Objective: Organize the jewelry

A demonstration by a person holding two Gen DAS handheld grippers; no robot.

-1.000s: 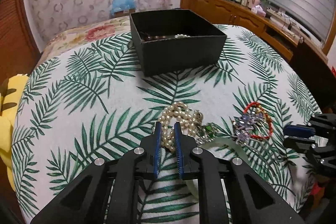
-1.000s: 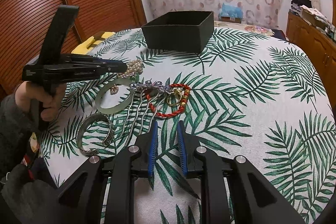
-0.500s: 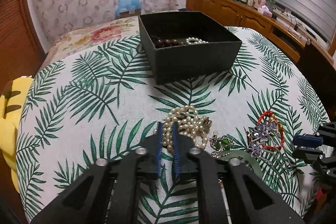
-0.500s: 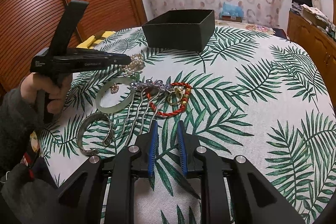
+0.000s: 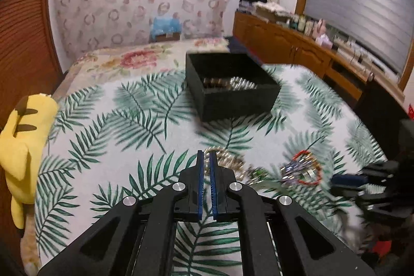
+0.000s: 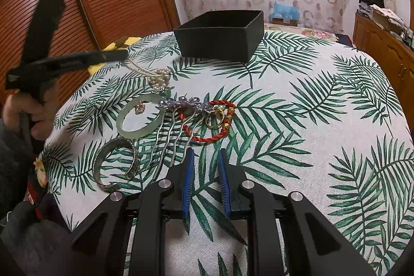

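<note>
My left gripper (image 5: 206,156) is shut on a pearl necklace (image 6: 158,78) and lifts one end off the cloth; the strand hangs taut from its tips (image 6: 124,56) while the rest lies heaped on the table. The black open box (image 5: 233,92) stands beyond it and holds beads and pearls; it also shows in the right wrist view (image 6: 220,39). My right gripper (image 6: 205,159) is open and empty, just short of a silver hair comb (image 6: 176,120), a red cord bracelet (image 6: 220,120) with gold rings, a jade bangle (image 6: 137,118) and a silver cuff (image 6: 116,164).
The round table carries a palm-leaf cloth (image 6: 310,107). A yellow plush toy (image 5: 23,136) lies off its left edge. A bed with a floral cover (image 5: 134,58) lies behind, and wooden cabinets (image 5: 297,48) stand to the right.
My left gripper has risen with the pearl necklace, pulling one end of the strand up off the cloth. The right gripper has not moved.
</note>
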